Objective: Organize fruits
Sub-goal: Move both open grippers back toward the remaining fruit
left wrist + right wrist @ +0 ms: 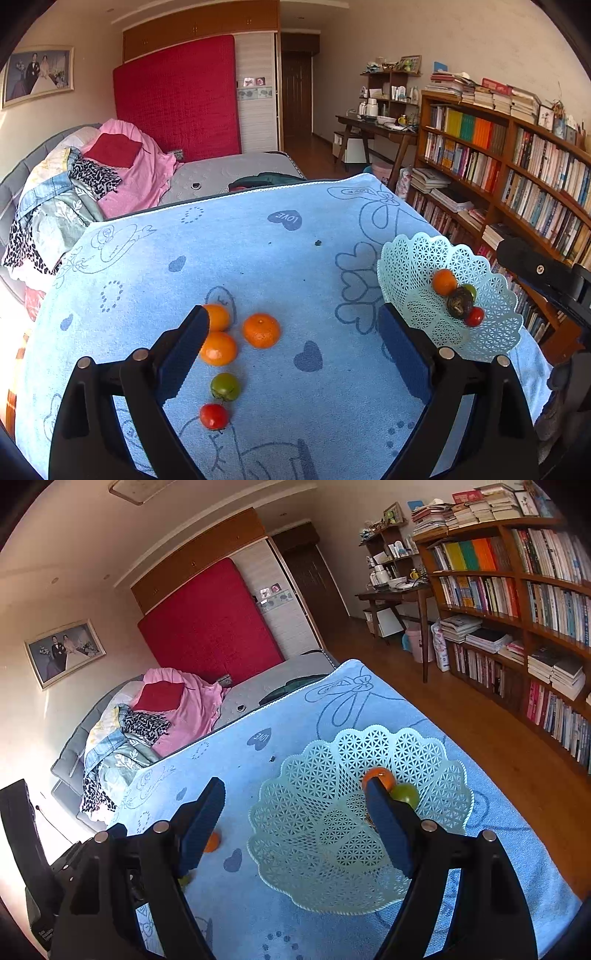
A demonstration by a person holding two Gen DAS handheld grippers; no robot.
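Spreading wide with nothing between them, the fingers of the left gripper (293,354) stand over the blue cloth (258,251), blue pads facing each other. Just inside its left finger (184,354) lie two oranges (218,348), touching, the farther one partly hidden behind the fingertip. A third orange (261,330) sits a little apart from them, toward the middle of the gap. Nearer the wrist, also between the fingers, a green tomato (225,386) and a red tomato (214,416) lie close together. Just outside the right finger rests the pale green lattice basket (491,332), holding an orange, a dark fruit (460,302), a red tomato and a green one half hidden behind the dark fruit.

Equally parted and empty, the right gripper (295,819) hangs above that same basket (314,842), most of whose bowl lies between its fingers. Its right fingertip covers part of an orange fruit (382,773) in the basket, with a green fruit (406,794) beside it just outside that finger. By the left finger an orange (212,842) peeps out on the cloth (240,904).

Beyond the cloth are a bed (236,170) piled with clothes and a bookshelf (517,166) to the right.
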